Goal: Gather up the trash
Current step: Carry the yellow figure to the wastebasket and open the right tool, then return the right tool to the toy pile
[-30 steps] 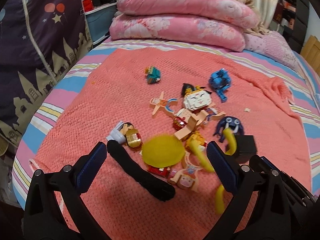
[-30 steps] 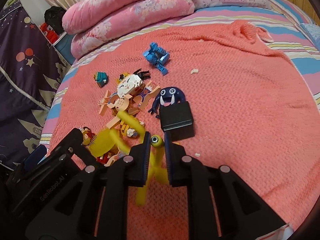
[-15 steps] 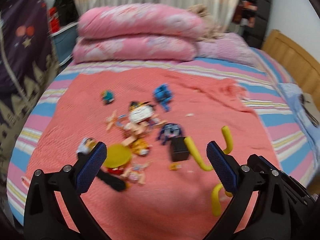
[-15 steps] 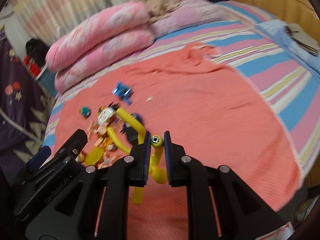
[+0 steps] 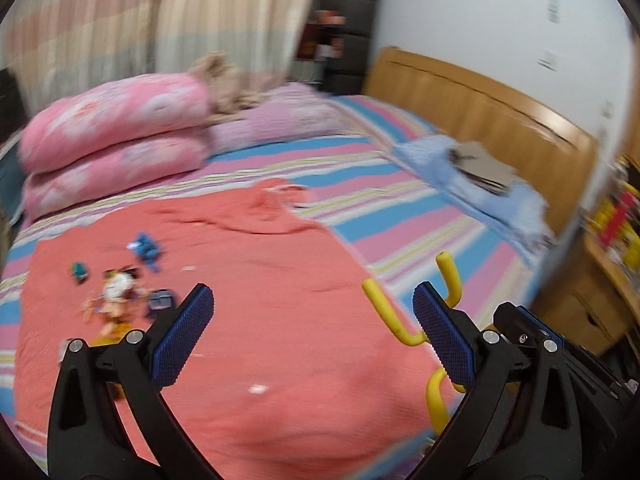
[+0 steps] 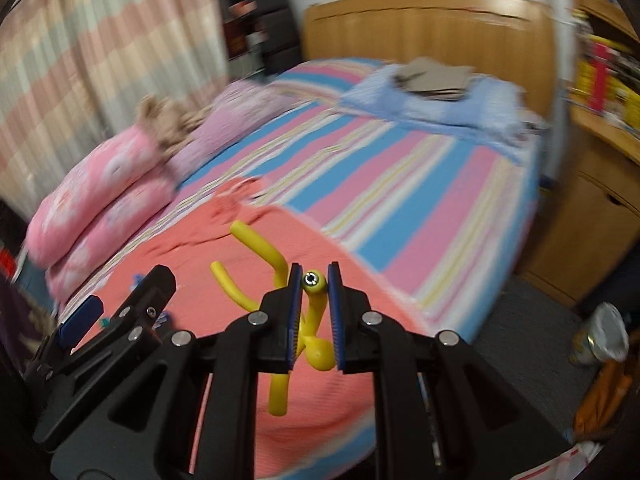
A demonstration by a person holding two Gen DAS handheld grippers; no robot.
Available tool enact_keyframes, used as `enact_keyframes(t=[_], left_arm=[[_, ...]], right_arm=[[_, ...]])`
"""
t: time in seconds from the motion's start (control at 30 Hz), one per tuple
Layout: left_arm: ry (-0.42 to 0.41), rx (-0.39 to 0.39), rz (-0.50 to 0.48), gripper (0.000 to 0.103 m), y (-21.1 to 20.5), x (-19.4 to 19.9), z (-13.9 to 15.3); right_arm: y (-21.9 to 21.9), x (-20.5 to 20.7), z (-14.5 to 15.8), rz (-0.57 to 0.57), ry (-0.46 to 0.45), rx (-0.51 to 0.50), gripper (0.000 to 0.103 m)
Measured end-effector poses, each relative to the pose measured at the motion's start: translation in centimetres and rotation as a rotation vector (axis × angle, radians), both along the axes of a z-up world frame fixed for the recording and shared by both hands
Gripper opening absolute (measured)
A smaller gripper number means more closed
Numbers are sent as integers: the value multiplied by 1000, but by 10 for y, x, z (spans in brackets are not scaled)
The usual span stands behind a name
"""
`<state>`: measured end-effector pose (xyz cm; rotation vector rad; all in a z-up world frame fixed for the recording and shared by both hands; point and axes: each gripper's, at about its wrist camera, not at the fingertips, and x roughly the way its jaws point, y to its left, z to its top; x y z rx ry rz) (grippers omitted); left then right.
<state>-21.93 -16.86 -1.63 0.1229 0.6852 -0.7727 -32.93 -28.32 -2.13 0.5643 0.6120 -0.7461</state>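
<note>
Keep the right gripper [image 6: 313, 292] pressed firmly on the head of the yellow bendy figure [image 6: 310, 320], carried in the air above the coral blanket [image 5: 260, 300], and bring it slowly to the bin, with the left gripper [image 5: 312, 332] wide and empty.

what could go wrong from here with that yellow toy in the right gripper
1. The right gripper pinches the yellow toy only by its small head, so the dangling body could slip out mid-carry.
2. Its long limbs stick out toward the open left gripper and may snag on it.
3. Both views are blurred, which suggests fast motion; a swing could shake the toy loose over the blanket.
</note>
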Motion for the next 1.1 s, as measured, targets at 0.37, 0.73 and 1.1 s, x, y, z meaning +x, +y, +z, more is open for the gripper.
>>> enact_keyframes(t=[0.37,0.73,1.1], left_arm=[[60,88,-340,97,-80,-126,-41],[115,216,-405,97,-97,-159,-105],[93,154,-261,97,-84,-109,-69]], right_arm=[[-26,-149,-44,-358,108,56,13],[-37,-207,-115,-509,186,214,47],[-46,-146,-80,-368,136,167,47]])
